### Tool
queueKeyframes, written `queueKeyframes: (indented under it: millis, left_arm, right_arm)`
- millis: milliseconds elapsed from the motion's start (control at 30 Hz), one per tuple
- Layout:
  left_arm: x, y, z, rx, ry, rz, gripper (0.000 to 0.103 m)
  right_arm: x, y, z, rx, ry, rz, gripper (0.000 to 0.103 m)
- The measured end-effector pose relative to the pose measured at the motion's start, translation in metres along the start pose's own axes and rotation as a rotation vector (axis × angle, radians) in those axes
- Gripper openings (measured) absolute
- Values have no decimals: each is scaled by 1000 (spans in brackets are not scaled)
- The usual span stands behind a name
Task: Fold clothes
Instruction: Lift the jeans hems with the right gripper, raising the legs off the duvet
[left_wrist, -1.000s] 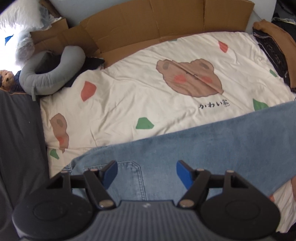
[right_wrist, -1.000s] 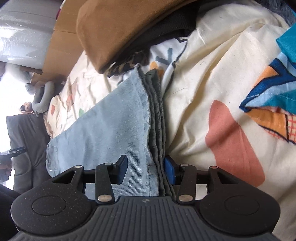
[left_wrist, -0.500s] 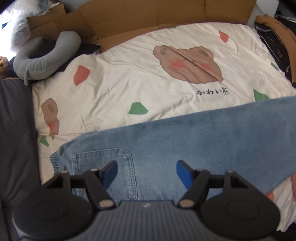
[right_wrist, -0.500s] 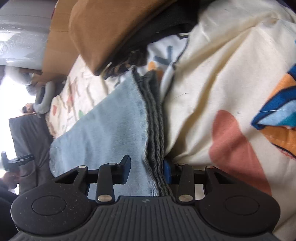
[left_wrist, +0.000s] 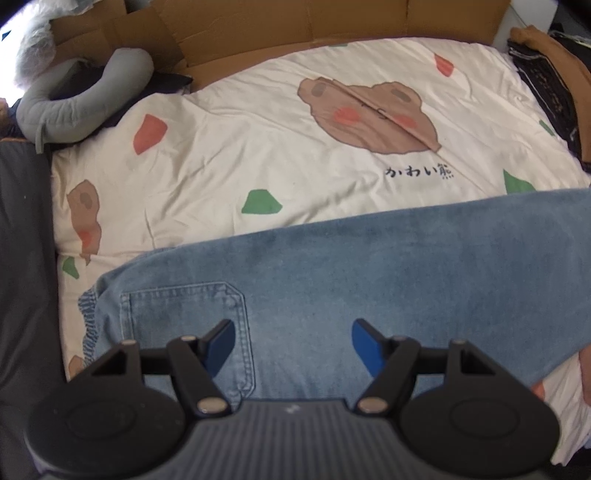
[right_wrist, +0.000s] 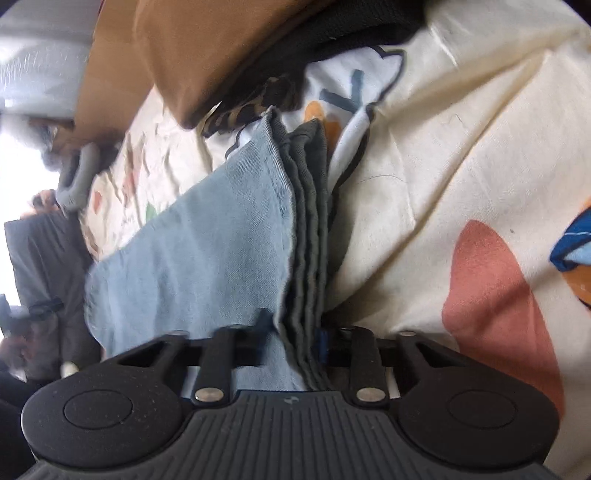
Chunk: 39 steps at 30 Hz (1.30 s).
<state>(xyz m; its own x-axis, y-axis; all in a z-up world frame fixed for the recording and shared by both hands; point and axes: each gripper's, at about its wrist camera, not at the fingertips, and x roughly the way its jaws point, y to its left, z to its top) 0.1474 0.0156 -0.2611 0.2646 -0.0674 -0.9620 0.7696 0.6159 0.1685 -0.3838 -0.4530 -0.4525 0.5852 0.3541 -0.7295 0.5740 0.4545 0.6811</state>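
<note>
Light blue jeans (left_wrist: 369, 280) lie flat across a cream bed cover (left_wrist: 258, 129) printed with bears. My left gripper (left_wrist: 291, 338) hovers open just over them, its blue pads beside the back pocket (left_wrist: 184, 317), with nothing pinched. In the right wrist view the jeans (right_wrist: 207, 251) end in a stacked hem edge (right_wrist: 310, 240) that shows grey inner layers. My right gripper (right_wrist: 293, 332) has its jaws closing on that hem, and the pads press the fabric layers from both sides.
A grey neck pillow (left_wrist: 85, 99) and flattened cardboard (left_wrist: 295, 26) line the far side of the bed. A brown garment on dark clothes (left_wrist: 554, 74) lies at the right, close to the hem (right_wrist: 221, 48). Dark grey fabric (left_wrist: 22, 240) borders the left.
The right jaws have narrowed onto the jeans hem, which stood loose between them before. The left gripper has sunk closer to the jeans and stays open.
</note>
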Motion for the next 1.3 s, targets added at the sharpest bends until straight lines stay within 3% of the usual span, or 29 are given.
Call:
queueKeyframes:
  millis: [267, 733, 833, 967, 1033, 1100, 1167, 1300]
  left_arm:
    - [2, 0, -16, -12, 0, 25, 72]
    - [7, 3, -31, -27, 6, 24, 72]
    - [11, 6, -35, -40, 16, 22, 72]
    - [11, 7, -39, -34, 23, 26, 72]
    - [11, 9, -40, -34, 25, 28, 72]
    - [10, 11, -41, -42, 27, 29, 72]
    - [10, 12, -42, -47, 27, 30, 72]
    - [8, 12, -43, -44, 28, 34, 72]
  right_arm:
    - [-29, 48, -7, -117, -32, -25, 19]
    - [-26, 97, 0, -267, 71, -203, 20]
    - [-24, 103, 0, -271, 81, -198, 21]
    - [-18, 103, 2, -269, 86, -205, 24]
    - [-13, 97, 5, -250, 83, -213, 41]
    - [-5, 85, 8, -216, 84, -231, 47]
    - [2, 71, 12, -170, 85, -221, 47]
    - [11, 42, 15, -80, 42, -107, 47]
